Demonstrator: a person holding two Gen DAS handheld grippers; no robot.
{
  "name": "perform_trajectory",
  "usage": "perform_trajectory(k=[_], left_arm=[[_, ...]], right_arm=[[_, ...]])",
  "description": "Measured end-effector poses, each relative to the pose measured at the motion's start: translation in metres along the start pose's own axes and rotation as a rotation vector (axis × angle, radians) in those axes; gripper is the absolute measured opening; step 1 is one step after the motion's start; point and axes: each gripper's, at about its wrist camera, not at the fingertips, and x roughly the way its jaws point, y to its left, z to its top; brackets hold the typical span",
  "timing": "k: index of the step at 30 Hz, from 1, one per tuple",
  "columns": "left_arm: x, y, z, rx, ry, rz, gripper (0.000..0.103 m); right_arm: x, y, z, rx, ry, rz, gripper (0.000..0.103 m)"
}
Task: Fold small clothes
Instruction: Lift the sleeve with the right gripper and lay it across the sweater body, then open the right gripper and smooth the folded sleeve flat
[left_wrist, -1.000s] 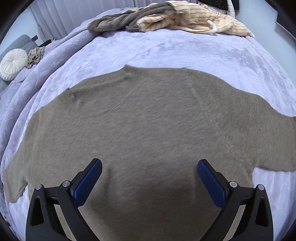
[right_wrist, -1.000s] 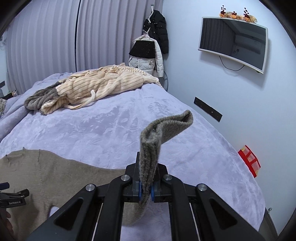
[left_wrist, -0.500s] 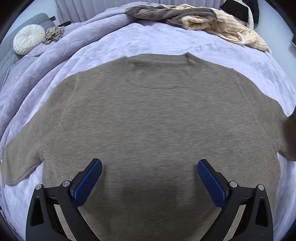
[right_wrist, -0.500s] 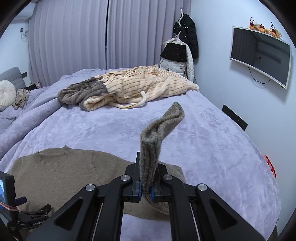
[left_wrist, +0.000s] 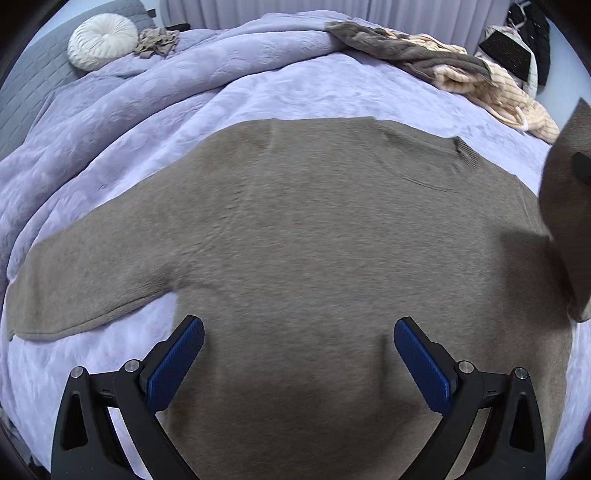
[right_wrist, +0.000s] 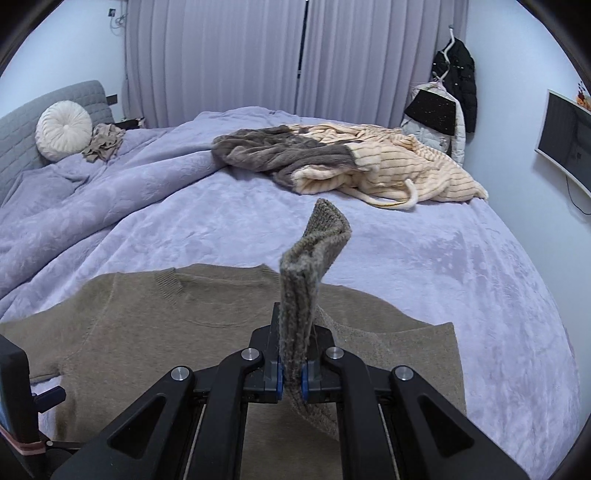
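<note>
Lavender bedspread (left_wrist: 332, 85) under taupe sweater (left_wrist: 314, 229), lying flat, collar toward 1 o'clock; right gripper (right_wrist: 291, 380) clamped on its sleeve cuff (right_wrist: 314, 251), lifted at 3 o'clock of wide-open left gripper (left_wrist: 295, 354)

Left hand-held gripper (left_wrist: 298, 363): black angular frame, blue ribbed pads (left_wrist: 176, 363), silver screws at 7 and 5 o'clock. Right hand-held gripper (right_wrist: 292, 376): same black frame, blue pads, four silver screws.
</note>
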Motion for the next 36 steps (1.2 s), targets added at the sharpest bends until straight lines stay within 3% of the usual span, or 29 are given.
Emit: perform_trajectory(k=[10, 22, 23, 24, 25, 27, 30, 33, 36], left_arm=[[0.002, 0.048, -0.013, -0.101, 0.003, -0.005, 0.103], [0.0, 0.075, -0.026, -0.172, 0.01, -0.012, 0.103], [0.0, 0.077, -0.028, -0.18, 0.015, -0.017, 0.103], [0.0, 0.078, -0.029, -0.185, 0.017, -0.02, 0.103], [-0.001, 0.08, -0.031, -0.194, 0.02, -0.023, 0.103], [-0.003, 0.081, -0.034, -0.204, 0.021, -0.028, 0.103], [-0.008, 0.079, -0.035, -0.208, 0.014, -0.032, 0.103], [-0.014, 0.064, -0.029, -0.181, -0.004, -0.042, 0.103], [-0.018, 0.036, -0.014, -0.127, -0.024, -0.071, 0.103]], right_arm=[[0.033, 0.087, -0.005, -0.097, 0.068, 0.059, 0.006], [0.061, 0.149, -0.012, -0.179, 0.171, 0.137, 0.011], [0.063, 0.154, -0.014, -0.19, 0.187, 0.16, 0.014], [0.063, 0.158, -0.015, -0.201, 0.202, 0.186, 0.027], [0.059, 0.161, -0.016, -0.212, 0.206, 0.212, 0.049], [0.045, 0.16, -0.014, -0.223, 0.173, 0.245, 0.069], [0.017, 0.136, -0.007, -0.221, 0.107, 0.262, 0.071], [0.01, 0.083, -0.007, -0.18, 0.074, 0.166, 0.079], [0.037, 0.019, -0.022, -0.129, 0.153, 0.01, 0.079]])
